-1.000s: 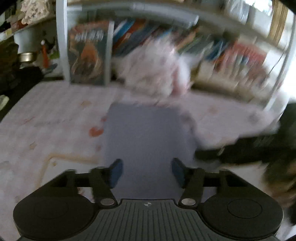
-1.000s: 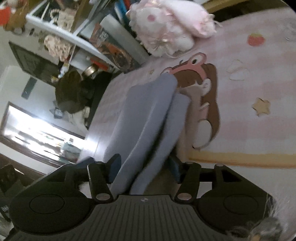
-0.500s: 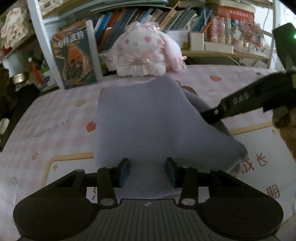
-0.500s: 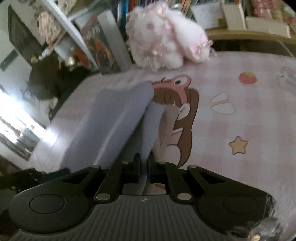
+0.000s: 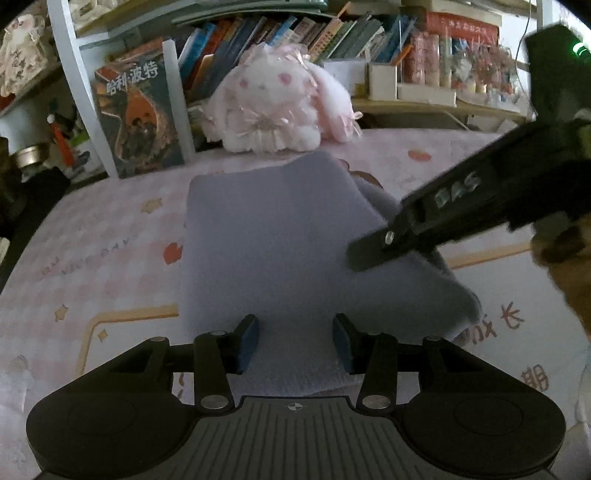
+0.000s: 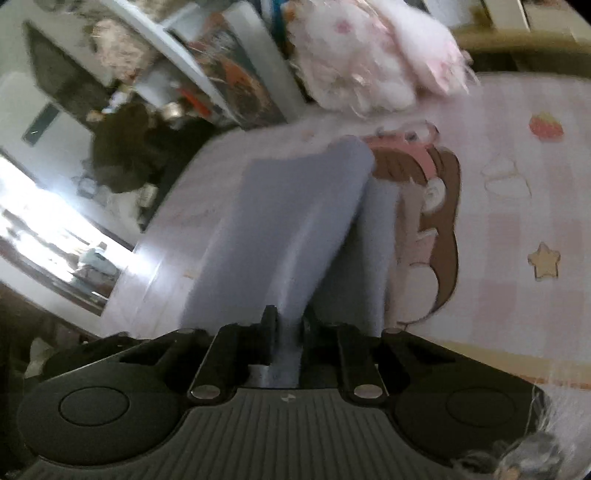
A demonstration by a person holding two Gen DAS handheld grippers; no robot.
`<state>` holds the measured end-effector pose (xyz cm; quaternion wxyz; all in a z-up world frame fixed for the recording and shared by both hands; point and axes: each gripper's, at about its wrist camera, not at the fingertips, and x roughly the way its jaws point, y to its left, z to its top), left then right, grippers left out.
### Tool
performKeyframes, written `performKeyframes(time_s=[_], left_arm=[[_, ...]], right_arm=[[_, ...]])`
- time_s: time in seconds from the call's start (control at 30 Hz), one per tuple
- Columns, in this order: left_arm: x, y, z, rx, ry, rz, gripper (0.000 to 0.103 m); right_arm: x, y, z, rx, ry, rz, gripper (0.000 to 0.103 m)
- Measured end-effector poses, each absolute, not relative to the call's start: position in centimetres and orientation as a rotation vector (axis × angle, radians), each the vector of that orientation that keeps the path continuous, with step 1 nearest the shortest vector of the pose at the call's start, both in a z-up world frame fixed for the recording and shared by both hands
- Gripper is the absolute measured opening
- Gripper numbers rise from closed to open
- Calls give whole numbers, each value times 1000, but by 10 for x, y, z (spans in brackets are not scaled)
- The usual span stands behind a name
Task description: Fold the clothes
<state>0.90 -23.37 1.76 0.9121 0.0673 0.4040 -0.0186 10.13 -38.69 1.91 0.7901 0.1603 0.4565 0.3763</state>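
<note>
Left gripper [image 5: 295,343] is hovering low over the near edge of the cloth [image 5: 284,236], jaws spread apart with nothing between them, blue pads [image 5: 248,341] sitting either side of the fabric's near hem. Cloth is lying folded and flat on the sheet [image 5: 92,251] straight ahead of the left gripper, a lavender-grey rectangle with its right side bunching into a looser layer. Right gripper [image 5: 373,254] is reaching in from the right of the left gripper, its tip lying on the cloth's right edge. In the right wrist view the right gripper [image 6: 286,325] is pinching a fold of the cloth [image 6: 295,221], jaws nearly together with fabric squeezed in the narrow gap; the fold is rising as a ridge ahead of it, a second layer lying just to its right. Sheet [image 6: 498,221] is showing a cartoon girl print [image 6: 439,206] right of that ridge, plus a star and strawberry further right. Plush [image 5: 277,110] is sitting beyond the cloth's far edge, near but apart from it. Book [image 5: 136,118] is standing upright left of the plush, shelf [image 5: 332,33] of books running behind both
</note>
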Motion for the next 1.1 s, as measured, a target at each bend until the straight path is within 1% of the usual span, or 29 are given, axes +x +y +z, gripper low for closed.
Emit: performKeyframes(time_s=[0.1, 0.17, 0.3, 0.37, 0.47, 0.57, 0.73, 0.77, 0.8, 0.83, 0.87, 0.9, 0.97, 1.03, 1.1], left_arm=[[11, -224, 18, 41, 841, -48, 45], [13, -219, 17, 2, 851, -50, 45], [13, -234, 10, 104, 863, -45, 46], [12, -238, 10, 131, 863, -41, 46], [11, -235, 11, 116, 858, -47, 46], [8, -231, 18, 97, 850, -47, 46], [-2, -220, 38, 58, 766, 23, 53], [-4, -216, 43, 47, 748, 39, 62], [-6, -211, 46, 35, 733, 54, 71], [-7, -207, 50, 24, 718, 69, 72], [-8, -202, 53, 12, 703, 84, 75], [-8, -197, 55, -2, 697, 96, 80], [-5, -185, 57, -43, 705, 115, 85], [-1, -174, 56, -96, 724, 134, 86], [4, -164, 53, -154, 752, 144, 86]], right_arm=[[79, -398, 39, 334, 833, 916, 10], [74, -400, 34, 330, 821, 896, 10], [98, -401, -10, 348, 980, 746, 10], [102, -403, -13, 364, 981, 757, 10], [99, -395, -5, 282, 965, 762, 11], [95, -397, -3, 270, 953, 756, 13], [83, -408, 12, 228, 894, 727, 14], [80, -410, 15, 219, 882, 719, 19], [79, -412, 19, 210, 870, 704, 21], [77, -414, 20, 211, 867, 694, 27], [76, -416, 22, 212, 866, 685, 37], [75, -418, 24, 213, 864, 676, 44], [74, -422, 25, 229, 876, 666, 63], [74, -424, 23, 260, 905, 666, 71], [74, -426, 21, 297, 936, 666, 73]])
